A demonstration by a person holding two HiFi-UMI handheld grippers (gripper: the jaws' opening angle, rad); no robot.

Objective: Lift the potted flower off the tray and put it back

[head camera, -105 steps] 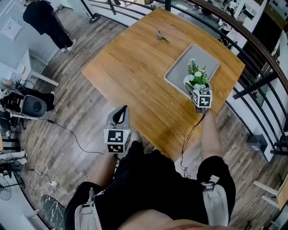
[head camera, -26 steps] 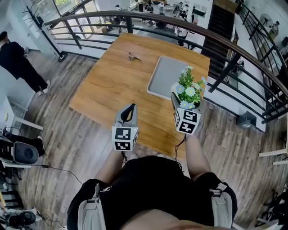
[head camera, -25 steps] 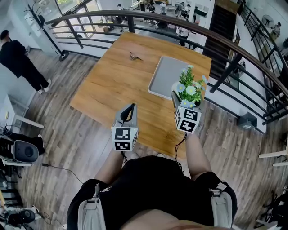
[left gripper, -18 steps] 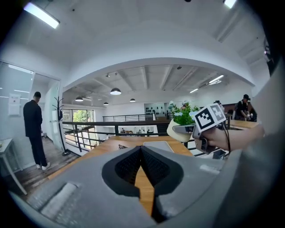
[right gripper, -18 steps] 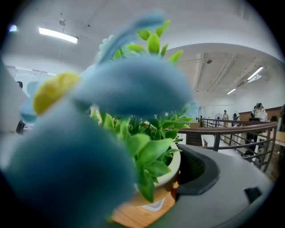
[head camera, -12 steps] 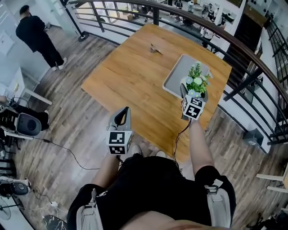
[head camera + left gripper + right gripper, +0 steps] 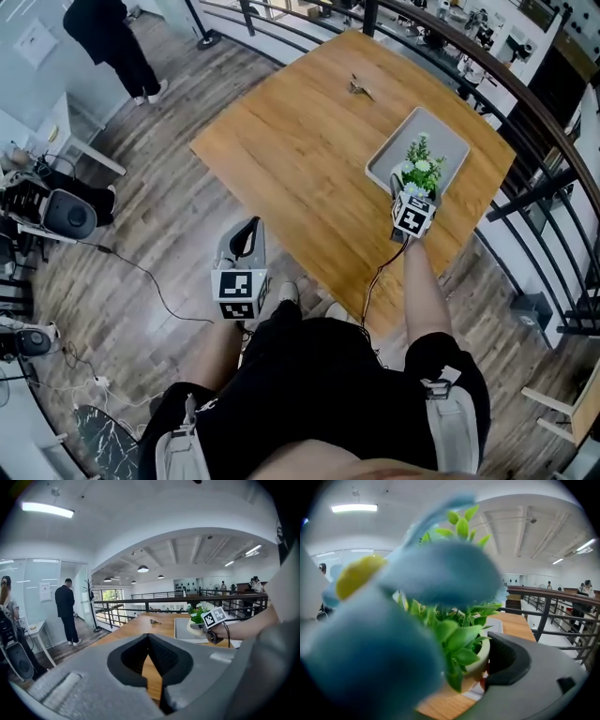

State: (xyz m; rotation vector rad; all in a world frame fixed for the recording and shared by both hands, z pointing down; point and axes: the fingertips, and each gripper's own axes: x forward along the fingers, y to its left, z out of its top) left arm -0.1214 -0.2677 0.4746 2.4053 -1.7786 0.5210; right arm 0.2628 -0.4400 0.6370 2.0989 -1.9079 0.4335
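Observation:
The potted flower (image 7: 421, 165), green leaves with pale blooms in a white pot (image 7: 485, 654), hangs over the near end of the grey tray (image 7: 442, 137) on the wooden table (image 7: 309, 141). My right gripper (image 7: 412, 187) is shut on the pot, and its right finger (image 7: 509, 661) presses the pot's side. Blurred blue petals hide the left finger. I cannot tell whether the pot rests on the tray. My left gripper (image 7: 248, 231) hovers off the table's near left edge, shut and empty (image 7: 149, 638). From there the flower (image 7: 197, 613) and tray (image 7: 181, 627) show at the right.
A small metal object (image 7: 363, 87) lies at the table's far side. A black railing (image 7: 527, 105) runs close behind and right of the table. A person (image 7: 111, 37) stands at the far left. A speaker (image 7: 69, 215) and cables sit on the floor at the left.
My right gripper has carried the flower down and forward to the tray's near end. My left gripper has drawn back from the table edge, still shut.

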